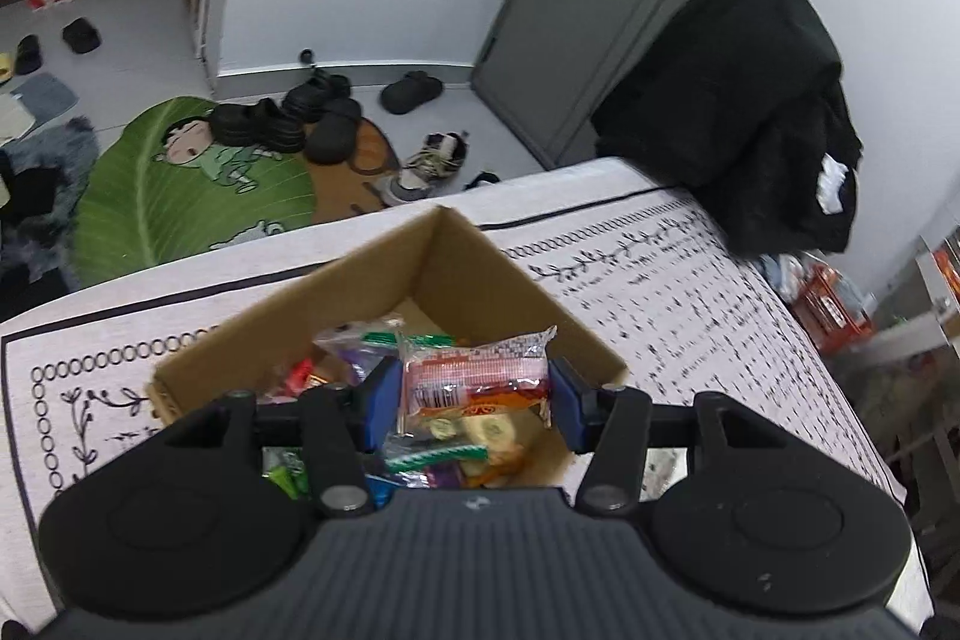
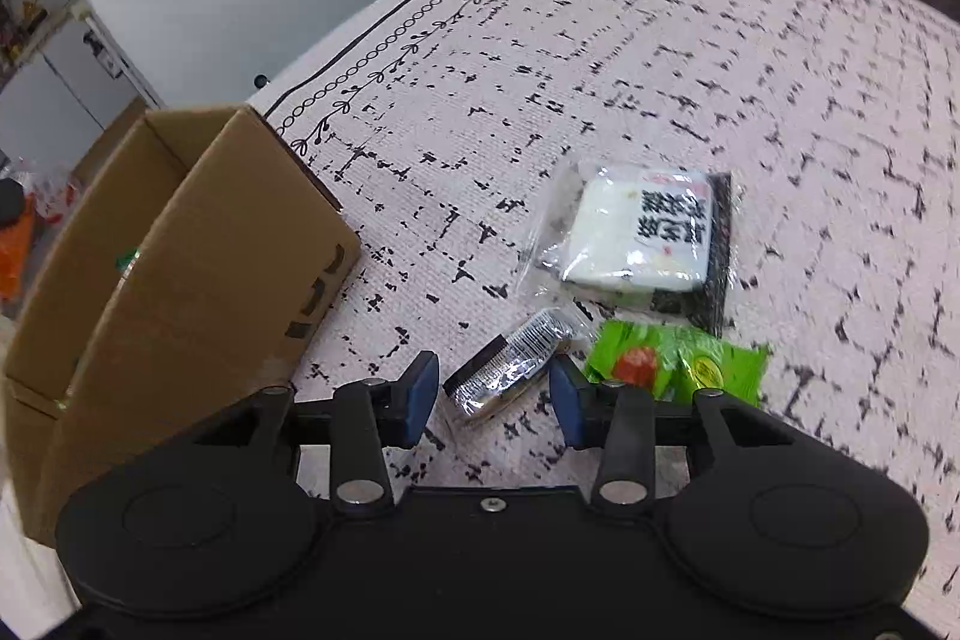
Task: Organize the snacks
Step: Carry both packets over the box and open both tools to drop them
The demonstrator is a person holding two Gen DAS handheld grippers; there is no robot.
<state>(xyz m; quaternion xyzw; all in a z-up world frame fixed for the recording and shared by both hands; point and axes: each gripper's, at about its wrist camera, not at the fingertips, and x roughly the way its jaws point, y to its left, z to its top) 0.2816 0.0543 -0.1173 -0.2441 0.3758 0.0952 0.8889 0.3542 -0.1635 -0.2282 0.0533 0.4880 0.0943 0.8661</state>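
Matt cardboard, woven cloth, glossy wrappers
Brown cardboard box [image 2: 198, 244] looks matt; the tablecloth [image 2: 660, 70] is rough-woven; the silver snack packet [image 2: 510, 370] shines like foil.

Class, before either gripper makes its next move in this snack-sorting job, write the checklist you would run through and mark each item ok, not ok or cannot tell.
1. Left gripper holds the red snack packet: ok.
2. Packet is over the open cardboard box: ok.
3. Box has room for more: ok; snacks cover the floor, walls stand well above them.
4. Right gripper open around the silver packet: ok.
5. Green packet clear of the right gripper: cannot tell.
6. White packet clear of the gripper: ok.
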